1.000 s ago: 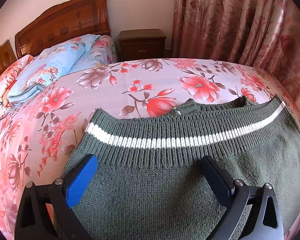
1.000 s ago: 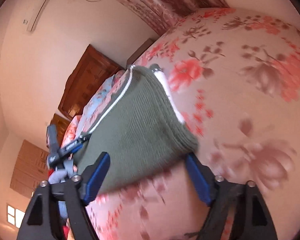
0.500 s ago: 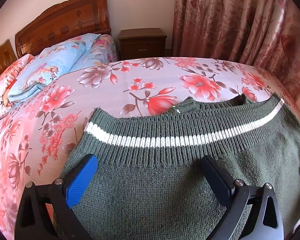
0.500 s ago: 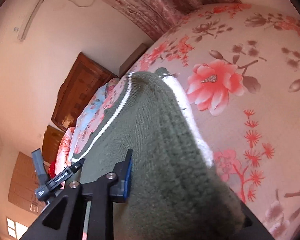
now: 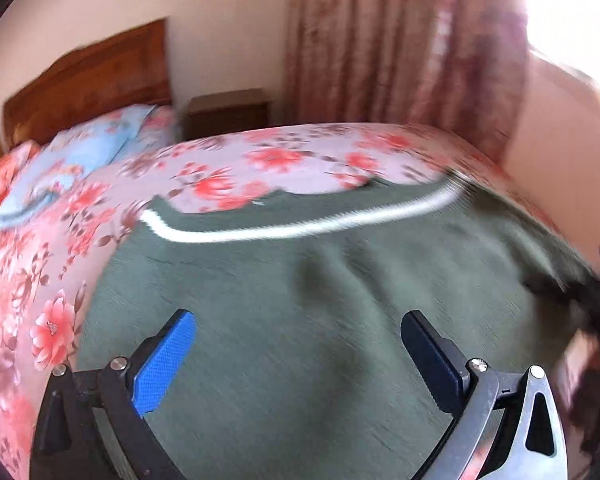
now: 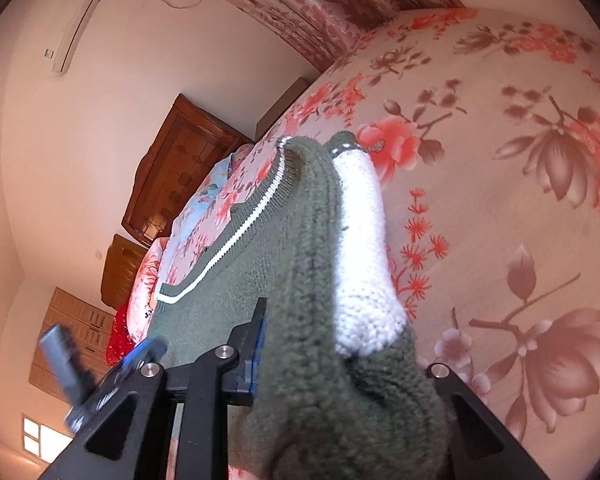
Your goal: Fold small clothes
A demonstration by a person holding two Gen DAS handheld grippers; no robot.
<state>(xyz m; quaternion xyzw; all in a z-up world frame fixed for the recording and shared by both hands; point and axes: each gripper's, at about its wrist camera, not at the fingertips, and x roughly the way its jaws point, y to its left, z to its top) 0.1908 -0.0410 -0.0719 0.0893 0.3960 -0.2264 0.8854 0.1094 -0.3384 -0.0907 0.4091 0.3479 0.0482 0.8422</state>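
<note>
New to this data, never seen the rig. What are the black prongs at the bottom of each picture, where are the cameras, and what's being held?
No robot here: a person holds a two-finger gripper in each hand, and each gripper carries a fisheye camera looking forward along its fingers. The prongs are those fingers.

The left wrist view, blurred by motion, shows the left gripper open above a green sweater with a white stripe. The sweater lies on a bed with a floral bedspread; pillows, a wooden headboard, a nightstand and curtains sit behind.

The right wrist view is tilted. The right gripper is shut on a bunched edge of the same sweater, including a white knit part. The blurred object at lower left there looks like the left gripper.
</note>
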